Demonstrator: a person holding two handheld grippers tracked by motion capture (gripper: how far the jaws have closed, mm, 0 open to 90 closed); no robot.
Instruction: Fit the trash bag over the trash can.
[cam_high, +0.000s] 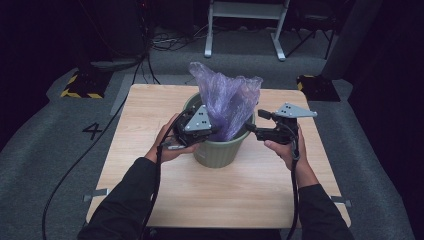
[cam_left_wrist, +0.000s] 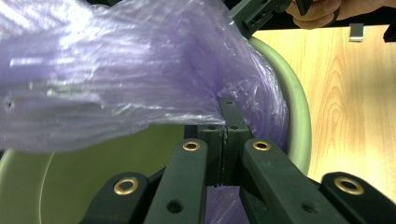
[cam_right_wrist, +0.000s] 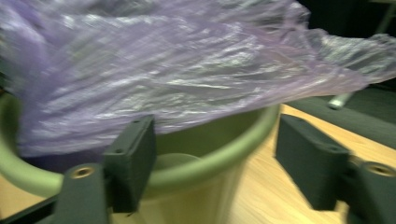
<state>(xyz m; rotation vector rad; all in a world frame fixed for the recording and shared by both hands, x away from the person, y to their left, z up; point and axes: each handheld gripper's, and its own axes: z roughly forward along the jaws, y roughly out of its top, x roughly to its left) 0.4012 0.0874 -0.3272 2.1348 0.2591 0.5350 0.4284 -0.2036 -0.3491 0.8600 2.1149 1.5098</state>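
Light wooden square table (cam_high: 150, 150) on grey carpet. Centred on it: round green plastic bin (cam_high: 217, 152), crinkled purple plastic bag (cam_high: 225, 97) rising from its mouth. Left gripper (cam_high: 212, 131): jaws clamped tight on bag film at rim. Right gripper (cam_high: 254, 121): jaws spread wide, straddling bin rim, gripping nothing.

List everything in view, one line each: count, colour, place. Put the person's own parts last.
bin: one, pale green, middle of the table, between the two hands.
bag: one, purple see-through plastic, standing up out of the bin.
table: one, light wood, on the grey floor.
frame: one, white, on the floor behind the table.
left tool: one, black with a grey plate, at the bin's left rim, jaws shut on the bag.
right tool: one, black with a grey plate, at the bin's right rim, jaws open astride the rim.
hands: two, in dark sleeves, one on each tool.
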